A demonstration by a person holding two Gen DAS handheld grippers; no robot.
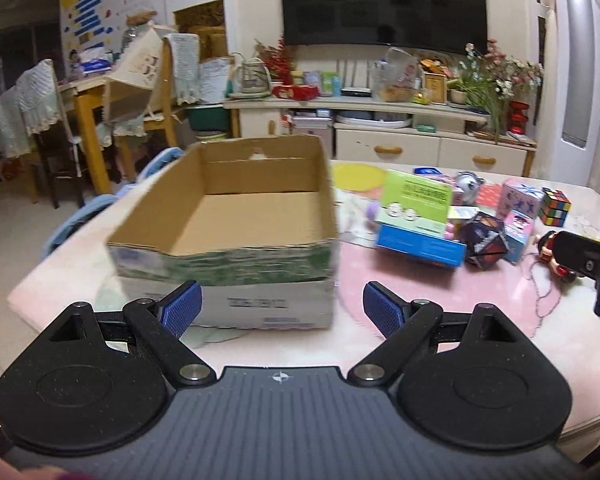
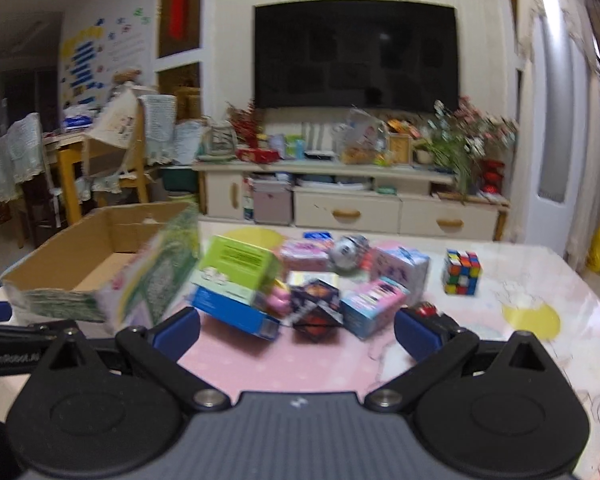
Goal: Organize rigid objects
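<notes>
One cardboard box (image 1: 236,216) stood on the table (image 1: 440,320). Beside it lay one green carton (image 1: 416,200), one blue carton (image 1: 416,246), one dark faceted puzzle (image 1: 485,240), two pink-and-blue cartons (image 2: 384,284), and one colour cube (image 1: 555,206).

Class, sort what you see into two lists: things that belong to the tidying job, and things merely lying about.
Job:
cardboard box
green carton
blue carton
Rubik's cube
dark puzzle cube
left claw
right claw

Lying about:
television
flowers
chair
</notes>
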